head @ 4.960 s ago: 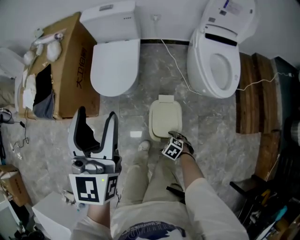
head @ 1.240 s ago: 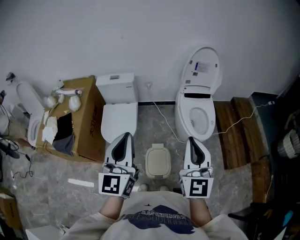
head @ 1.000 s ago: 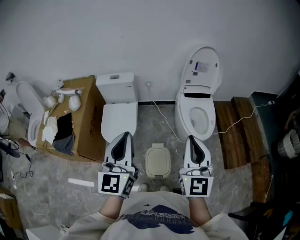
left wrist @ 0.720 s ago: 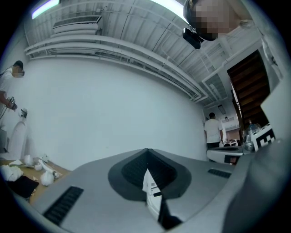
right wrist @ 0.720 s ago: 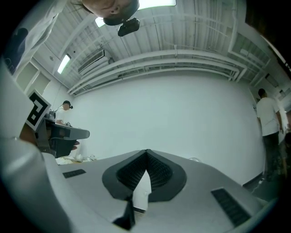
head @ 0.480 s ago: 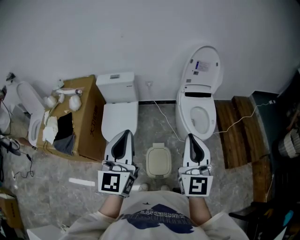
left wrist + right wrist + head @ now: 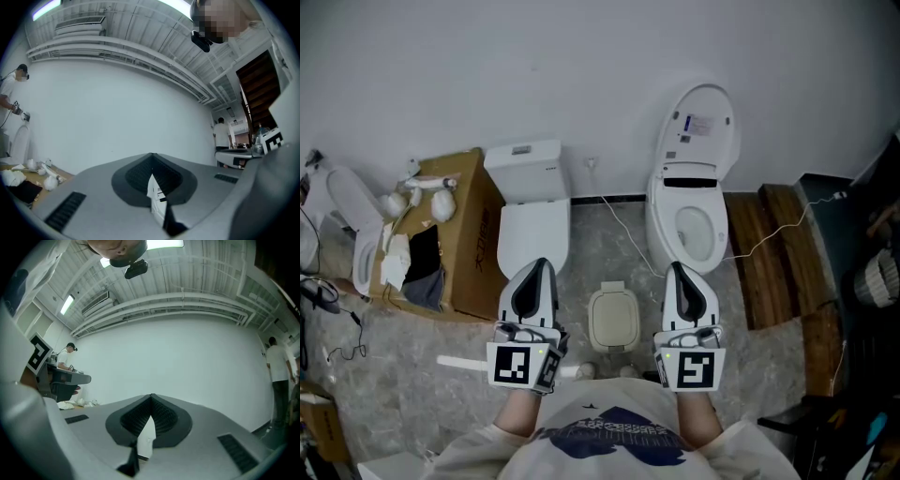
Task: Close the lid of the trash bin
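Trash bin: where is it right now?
In the head view, the trash bin sits on the floor at centre, lid down, seen between the left gripper and right gripper, below the closed toilet and the open toilet.

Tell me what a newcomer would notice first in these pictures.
Two white toilets stand at the back wall: the left toilet lid down, the right toilet lid raised. In the head view a small trash bin, lid closed, shows between the left hand-held gripper and right hand-held gripper, both shut.

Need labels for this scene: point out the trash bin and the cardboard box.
trash bin (image 7: 613,319): head view, middle of its closed lid.
cardboard box (image 7: 476,248): head view, its brown side wall.
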`<state>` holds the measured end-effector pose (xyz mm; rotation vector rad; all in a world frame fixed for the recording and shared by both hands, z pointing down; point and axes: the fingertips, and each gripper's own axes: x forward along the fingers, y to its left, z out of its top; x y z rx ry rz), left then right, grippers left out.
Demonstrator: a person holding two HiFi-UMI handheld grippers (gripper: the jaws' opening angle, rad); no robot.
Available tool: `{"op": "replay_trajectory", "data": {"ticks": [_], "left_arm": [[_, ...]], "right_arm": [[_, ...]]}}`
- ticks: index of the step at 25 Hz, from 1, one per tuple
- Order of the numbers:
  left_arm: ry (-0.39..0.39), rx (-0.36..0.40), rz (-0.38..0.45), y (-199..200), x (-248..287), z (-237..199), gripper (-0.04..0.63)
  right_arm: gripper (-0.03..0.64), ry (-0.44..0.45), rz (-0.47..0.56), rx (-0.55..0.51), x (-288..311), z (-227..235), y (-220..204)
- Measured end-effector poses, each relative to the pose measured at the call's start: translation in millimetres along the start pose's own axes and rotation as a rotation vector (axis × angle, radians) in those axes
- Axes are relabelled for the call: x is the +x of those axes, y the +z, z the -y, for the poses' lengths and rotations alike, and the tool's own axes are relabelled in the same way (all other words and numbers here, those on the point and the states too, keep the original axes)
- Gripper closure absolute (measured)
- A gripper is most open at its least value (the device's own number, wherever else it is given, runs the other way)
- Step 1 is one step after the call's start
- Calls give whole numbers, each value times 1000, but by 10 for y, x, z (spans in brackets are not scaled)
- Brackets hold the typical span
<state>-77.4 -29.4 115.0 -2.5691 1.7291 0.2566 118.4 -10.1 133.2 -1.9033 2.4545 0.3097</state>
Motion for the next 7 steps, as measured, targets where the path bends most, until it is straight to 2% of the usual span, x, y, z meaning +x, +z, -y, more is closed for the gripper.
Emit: {"op": "replay_trajectory", "data": {"ticks": [7], "left_arm": [[3,-12,18,45,21,-41,598]], "right_arm": [[612,-3,25,15,58,-13,68]]}}
